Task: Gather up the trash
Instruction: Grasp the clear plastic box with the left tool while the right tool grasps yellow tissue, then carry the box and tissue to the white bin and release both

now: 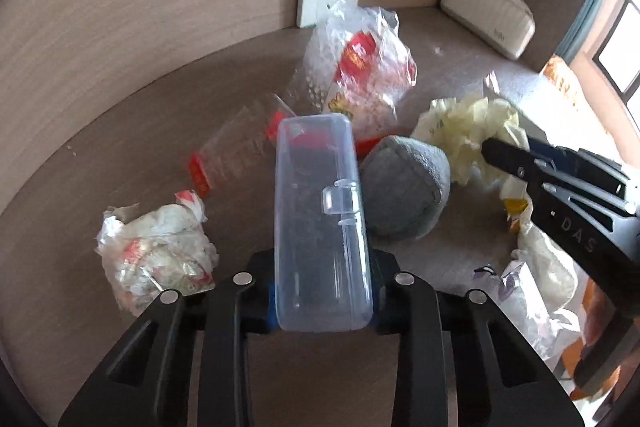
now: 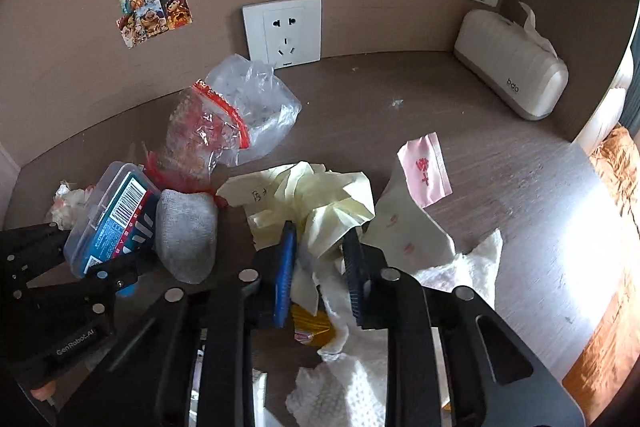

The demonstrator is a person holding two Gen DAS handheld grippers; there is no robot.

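Left wrist view: left gripper (image 1: 323,291) clamped on clear plastic case (image 1: 320,223), case upright between the fingers, above the desk (image 1: 120,155). Grey sock ball (image 1: 406,187) just right of it, crumpled wrapper (image 1: 156,251) to the left. Right gripper arm reads "DAS".

Right wrist view: right gripper (image 2: 320,267) fingers closed around yellow paper wad (image 2: 320,203), white tissue (image 2: 460,271) under it. Only here: barcode label inside the case, "GenRobot.AI" on left gripper, "bdo" on tissue box (image 2: 512,67).
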